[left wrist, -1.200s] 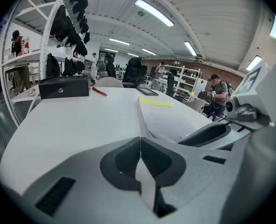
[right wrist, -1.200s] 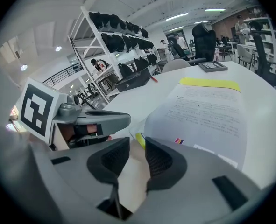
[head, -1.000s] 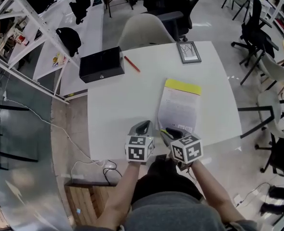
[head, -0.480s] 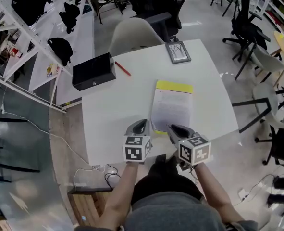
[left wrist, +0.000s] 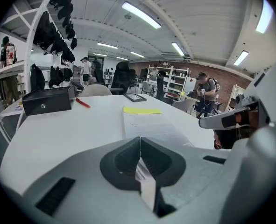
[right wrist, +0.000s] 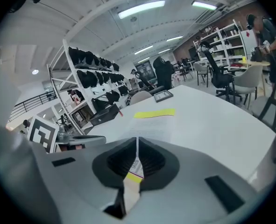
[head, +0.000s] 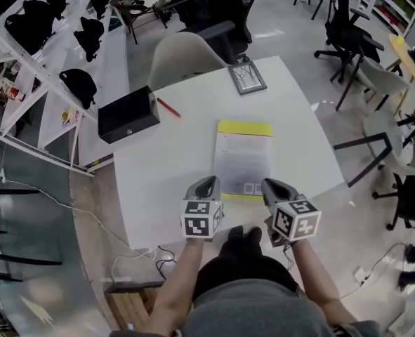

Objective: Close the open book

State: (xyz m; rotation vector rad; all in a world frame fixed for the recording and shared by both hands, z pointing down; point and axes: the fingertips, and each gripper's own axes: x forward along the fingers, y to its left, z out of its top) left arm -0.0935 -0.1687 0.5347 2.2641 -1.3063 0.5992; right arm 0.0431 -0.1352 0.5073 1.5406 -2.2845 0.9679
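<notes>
You are closing your right gripper (head: 272,185) on nothing, its jaws almost meeting. Your left gripper (head: 208,182) is sitting pinched together, empty. The book (head: 244,153) is lying flat mid-frame.

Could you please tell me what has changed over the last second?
The right gripper has slid right, off the near edge of the book, to beside its corner; its jaws are closing with nothing between them. The left gripper stays by the near left corner, and the book still lies closed on the table.
</notes>
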